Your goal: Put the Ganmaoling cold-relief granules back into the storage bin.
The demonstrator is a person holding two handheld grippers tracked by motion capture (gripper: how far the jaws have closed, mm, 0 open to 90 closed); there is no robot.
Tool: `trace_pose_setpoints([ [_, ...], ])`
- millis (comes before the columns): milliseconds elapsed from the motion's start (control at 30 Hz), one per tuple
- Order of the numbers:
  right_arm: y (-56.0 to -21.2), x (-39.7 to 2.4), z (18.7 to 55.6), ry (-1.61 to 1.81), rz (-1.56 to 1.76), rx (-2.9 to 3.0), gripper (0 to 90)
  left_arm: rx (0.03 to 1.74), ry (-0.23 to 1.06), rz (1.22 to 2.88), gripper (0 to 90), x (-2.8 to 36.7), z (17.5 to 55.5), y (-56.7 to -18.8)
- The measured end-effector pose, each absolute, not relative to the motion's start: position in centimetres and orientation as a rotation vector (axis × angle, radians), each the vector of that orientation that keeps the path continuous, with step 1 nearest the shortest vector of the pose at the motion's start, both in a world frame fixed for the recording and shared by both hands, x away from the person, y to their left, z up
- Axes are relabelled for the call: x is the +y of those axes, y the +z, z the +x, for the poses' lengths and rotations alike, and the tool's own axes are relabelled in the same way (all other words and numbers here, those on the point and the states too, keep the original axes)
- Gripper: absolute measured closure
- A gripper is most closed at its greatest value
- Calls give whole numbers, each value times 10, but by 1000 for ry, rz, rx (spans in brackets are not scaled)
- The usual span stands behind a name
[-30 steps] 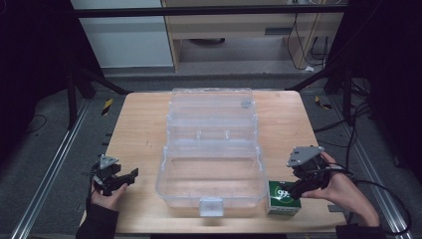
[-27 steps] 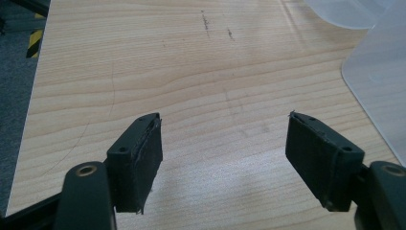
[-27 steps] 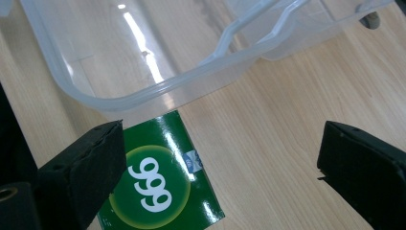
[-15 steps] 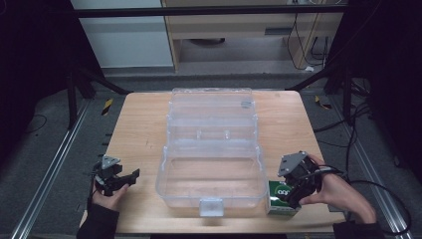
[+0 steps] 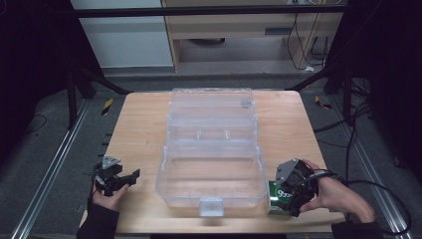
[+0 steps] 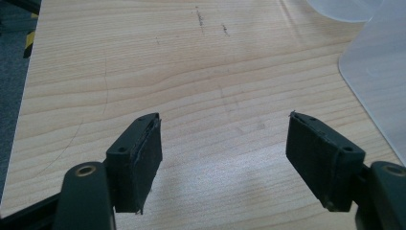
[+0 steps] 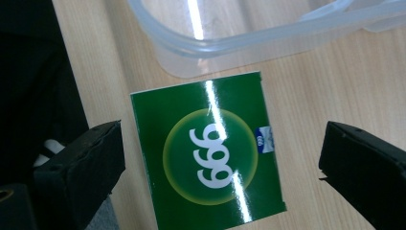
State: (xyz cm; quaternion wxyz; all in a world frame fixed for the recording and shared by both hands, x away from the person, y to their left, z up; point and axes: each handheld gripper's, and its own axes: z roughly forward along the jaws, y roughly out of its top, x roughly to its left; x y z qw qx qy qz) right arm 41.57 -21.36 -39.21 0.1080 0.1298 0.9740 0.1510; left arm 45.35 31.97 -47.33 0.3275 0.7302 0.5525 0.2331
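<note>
Right gripper (image 7: 218, 158) poised over the green box (image 7: 208, 151), jaws spread wide, one on each side, neither pad touching it. Jaws have just been opening; the box lies between them but loose. Against the earlier high-view pictures the hand has come in from the table's right edge and down over the box, so in the high view the right gripper (image 5: 292, 191) now covers part of it.

Box (image 5: 277, 198) sits on the table (image 5: 139, 129) at the near right, just beside the front right corner of the clear case (image 5: 211, 167), apart from its rim by a thin strip of wood. White numerals on a yellow-green disc face up.

Case stands open, lid back, both halves empty as far as the clear plastic lets me tell. Latch tab at the near edge.

Left gripper (image 5: 118, 178) near the table's left edge, jaws wide, nothing between them but bare wood (image 6: 191, 72). Same spot as in the earlier pictures; idle.

Reading: a pick is being set up. Jaws are already wider than the box, so closing on its two sides looks like the next call, then a short carry over the rim into the case. Risk: glossy card may slip or skew if pinched off-centre.
</note>
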Motion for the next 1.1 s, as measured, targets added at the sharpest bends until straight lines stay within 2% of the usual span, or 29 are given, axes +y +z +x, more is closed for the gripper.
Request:
trace_pose_setpoints([
  [1100,-430,-216,427,338,337,2952,34,1450,615,1916,276,320,454,-474],
])
